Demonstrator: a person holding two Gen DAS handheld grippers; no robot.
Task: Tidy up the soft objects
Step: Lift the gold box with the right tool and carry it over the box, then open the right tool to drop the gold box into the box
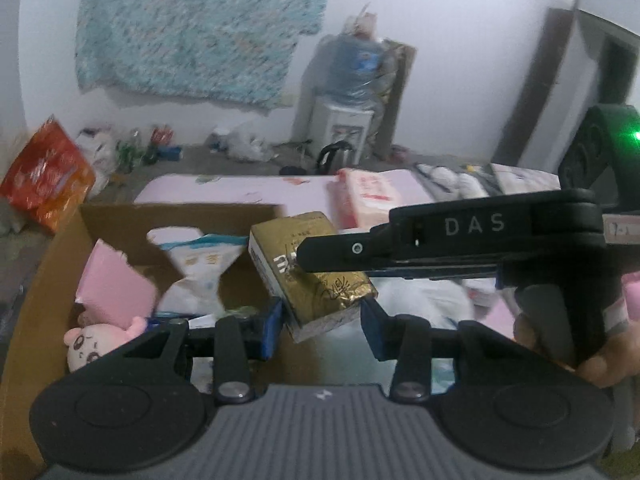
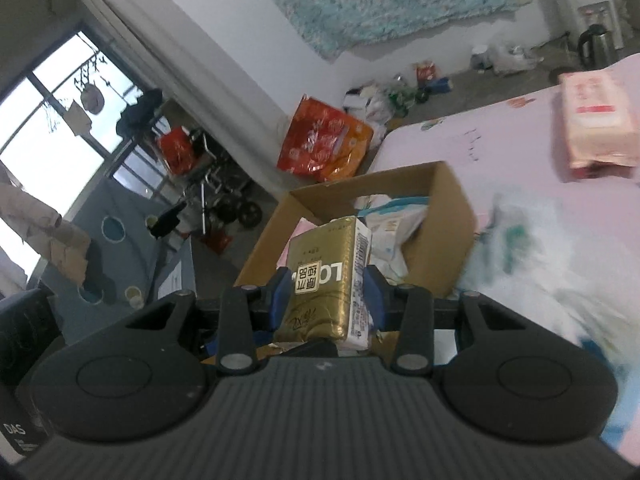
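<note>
The right gripper (image 2: 326, 300) is clamping the gold tissue pack (image 2: 326, 276) at frame centre, its long axis running away from the fingers toward the cardboard box (image 2: 452, 208) just beyond, while the left gripper (image 1: 322, 330) is also pinching it from below.

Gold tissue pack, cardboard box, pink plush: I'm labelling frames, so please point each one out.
gold tissue pack (image 2: 320, 280), right wrist view, on its gold front face.
cardboard box (image 2: 452, 200), right wrist view, on its outer side wall.
pink plush (image 1: 90, 346), left wrist view, on its face.
</note>
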